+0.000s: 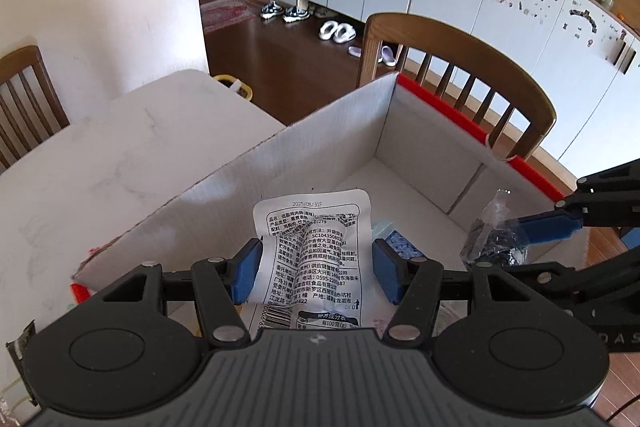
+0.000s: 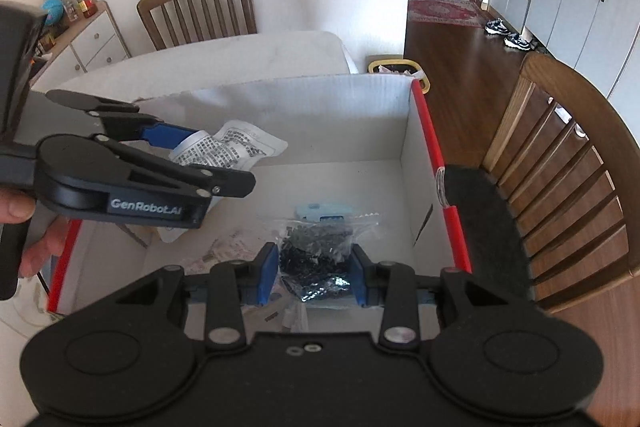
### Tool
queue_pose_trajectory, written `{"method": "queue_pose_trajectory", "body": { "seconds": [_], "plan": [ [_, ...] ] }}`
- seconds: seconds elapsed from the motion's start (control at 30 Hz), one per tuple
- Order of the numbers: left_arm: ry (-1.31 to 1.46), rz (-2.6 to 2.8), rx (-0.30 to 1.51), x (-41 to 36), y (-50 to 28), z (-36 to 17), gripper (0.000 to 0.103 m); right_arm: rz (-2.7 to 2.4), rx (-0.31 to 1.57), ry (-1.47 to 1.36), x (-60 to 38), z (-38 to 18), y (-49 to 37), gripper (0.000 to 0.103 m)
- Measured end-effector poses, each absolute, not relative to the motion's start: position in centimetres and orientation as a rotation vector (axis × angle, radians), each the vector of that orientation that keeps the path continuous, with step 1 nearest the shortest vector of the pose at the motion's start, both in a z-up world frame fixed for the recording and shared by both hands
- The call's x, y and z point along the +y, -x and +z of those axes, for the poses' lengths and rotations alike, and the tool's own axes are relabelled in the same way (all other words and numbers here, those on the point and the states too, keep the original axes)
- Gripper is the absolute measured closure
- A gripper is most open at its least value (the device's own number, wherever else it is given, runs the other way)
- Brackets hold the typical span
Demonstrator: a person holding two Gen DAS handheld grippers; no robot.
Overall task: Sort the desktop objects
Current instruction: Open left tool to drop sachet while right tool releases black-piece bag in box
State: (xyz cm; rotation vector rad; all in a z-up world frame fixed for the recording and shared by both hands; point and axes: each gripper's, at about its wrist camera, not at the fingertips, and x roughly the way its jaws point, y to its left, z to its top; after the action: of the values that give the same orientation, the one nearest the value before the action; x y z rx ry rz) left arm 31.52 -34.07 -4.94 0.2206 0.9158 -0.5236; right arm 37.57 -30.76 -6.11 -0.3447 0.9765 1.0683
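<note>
Home dining room: chairs [image 1: 460, 75], shoes [image 1: 338, 31].

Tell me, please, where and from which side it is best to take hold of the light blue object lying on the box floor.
Probably across its long edges, coming from above. The light blue object lies flat on the floor of the box, partly hidden under the clear bag that the right tool holds, so only its top side shows.

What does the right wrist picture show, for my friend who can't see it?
The right claw grips a clear bag of small dark bits over an open white cardboard box. To the left, the other claw holds a crumpled white printed packet above the same box.
</note>
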Motion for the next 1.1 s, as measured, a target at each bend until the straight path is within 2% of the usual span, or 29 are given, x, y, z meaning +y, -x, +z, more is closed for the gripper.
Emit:
{"method": "queue_pose_trajectory", "body": {
  "seconds": [0.7, 1.1],
  "plan": [
    [-0.289, -0.536, 1.043, -36.0, -34.7, -8.2, 0.044, 1.091, 1.036, 0.446, -28.4, -9.3, -38.0, 0.066],
    [-0.238, -0.523, 1.095, -35.8, -35.6, -8.9, 0.043, 1.097, 1.052, 0.455, -28.2, -10.5, -38.2, 0.065]
  ]
}}
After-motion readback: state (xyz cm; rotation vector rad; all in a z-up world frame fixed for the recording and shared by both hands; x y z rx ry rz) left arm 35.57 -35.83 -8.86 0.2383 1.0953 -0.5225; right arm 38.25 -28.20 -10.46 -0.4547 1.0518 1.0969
